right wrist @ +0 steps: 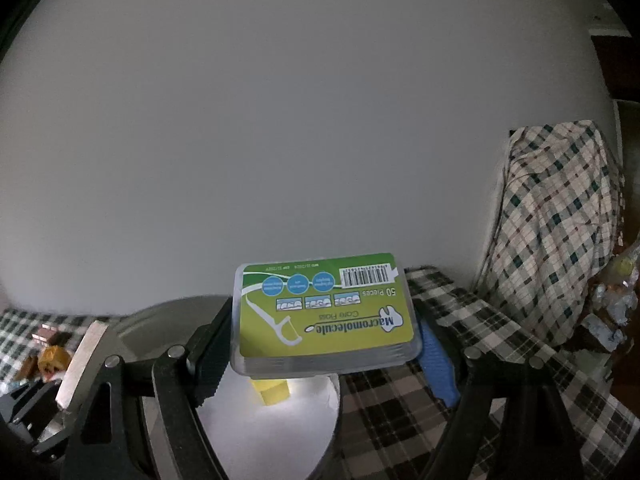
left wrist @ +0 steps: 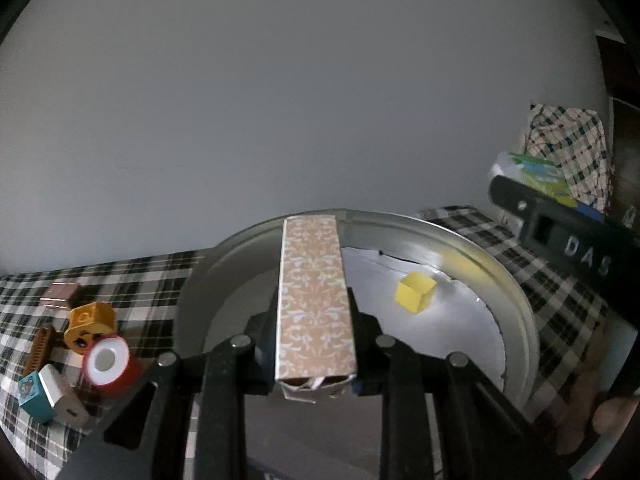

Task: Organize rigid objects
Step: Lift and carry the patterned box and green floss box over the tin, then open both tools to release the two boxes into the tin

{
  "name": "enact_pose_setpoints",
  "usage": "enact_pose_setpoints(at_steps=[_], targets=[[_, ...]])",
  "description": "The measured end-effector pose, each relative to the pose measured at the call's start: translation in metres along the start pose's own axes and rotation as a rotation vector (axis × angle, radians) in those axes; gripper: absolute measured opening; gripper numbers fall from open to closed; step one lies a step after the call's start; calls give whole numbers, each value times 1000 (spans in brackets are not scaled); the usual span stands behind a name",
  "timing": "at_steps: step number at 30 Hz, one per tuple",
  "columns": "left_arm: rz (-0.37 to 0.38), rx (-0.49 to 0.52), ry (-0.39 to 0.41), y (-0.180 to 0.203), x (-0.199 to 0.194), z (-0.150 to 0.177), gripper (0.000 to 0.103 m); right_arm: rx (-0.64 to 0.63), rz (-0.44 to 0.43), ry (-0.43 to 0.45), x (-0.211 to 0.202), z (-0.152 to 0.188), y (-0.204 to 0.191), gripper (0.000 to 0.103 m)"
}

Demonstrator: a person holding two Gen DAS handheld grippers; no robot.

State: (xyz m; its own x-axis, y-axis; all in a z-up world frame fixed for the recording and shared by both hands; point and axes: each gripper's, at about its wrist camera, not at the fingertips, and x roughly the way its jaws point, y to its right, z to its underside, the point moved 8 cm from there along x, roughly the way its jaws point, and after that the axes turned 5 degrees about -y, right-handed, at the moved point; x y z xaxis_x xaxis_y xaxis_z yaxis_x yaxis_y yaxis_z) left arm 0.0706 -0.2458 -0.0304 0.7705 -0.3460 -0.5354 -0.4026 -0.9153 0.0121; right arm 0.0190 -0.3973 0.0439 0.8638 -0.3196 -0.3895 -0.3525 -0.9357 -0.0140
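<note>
My left gripper [left wrist: 314, 320] is shut on a long peach box with a white floral print [left wrist: 314, 280], which it holds over the near side of a round metal tray [left wrist: 516, 300]. A yellow cube [left wrist: 415, 297] lies on the tray's white floor. My right gripper [right wrist: 324, 344] is shut on a flat green floss-pick box [right wrist: 324, 316], held level above the tray's right part, with the yellow cube [right wrist: 274, 392] just below it. In the left wrist view the floss-pick box [left wrist: 536, 176] shows at the right edge.
Small items lie on the checked cloth [left wrist: 152, 280] left of the tray: a pink-brown box [left wrist: 60, 295], a yellow toy [left wrist: 90, 324], a red-and-white roll [left wrist: 108, 364], a teal cube [left wrist: 34, 398], a white charger [left wrist: 66, 398]. A cloth-draped shape [right wrist: 560, 220] stands at far right.
</note>
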Motion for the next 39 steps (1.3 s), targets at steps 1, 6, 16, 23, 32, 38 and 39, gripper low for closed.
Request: enact_pose_setpoints(at_steps=[1, 6, 16, 23, 32, 38, 39], targets=[[4, 2, -5, 3, 2, 0, 24, -9, -1, -6, 1, 1, -1, 83], [16, 15, -29, 15, 7, 0, 24, -27, -5, -48, 5, 8, -6, 83], [7, 22, -84, 21, 21, 5, 24, -6, -27, -185, 29, 27, -4, 83], [-4, 34, -103, 23, 23, 7, 24, -54, -27, -251, 40, 40, -13, 83], [-16, 39, -128, 22, 27, 10, 24, -76, -29, -264, 41, 43, -19, 83], [-30, 44, -148, 22, 30, 13, 24, -119, -20, -261, 42, 45, -26, 84], [-31, 43, -152, 21, 31, 14, 24, -122, -22, -263, 43, 45, -27, 84]])
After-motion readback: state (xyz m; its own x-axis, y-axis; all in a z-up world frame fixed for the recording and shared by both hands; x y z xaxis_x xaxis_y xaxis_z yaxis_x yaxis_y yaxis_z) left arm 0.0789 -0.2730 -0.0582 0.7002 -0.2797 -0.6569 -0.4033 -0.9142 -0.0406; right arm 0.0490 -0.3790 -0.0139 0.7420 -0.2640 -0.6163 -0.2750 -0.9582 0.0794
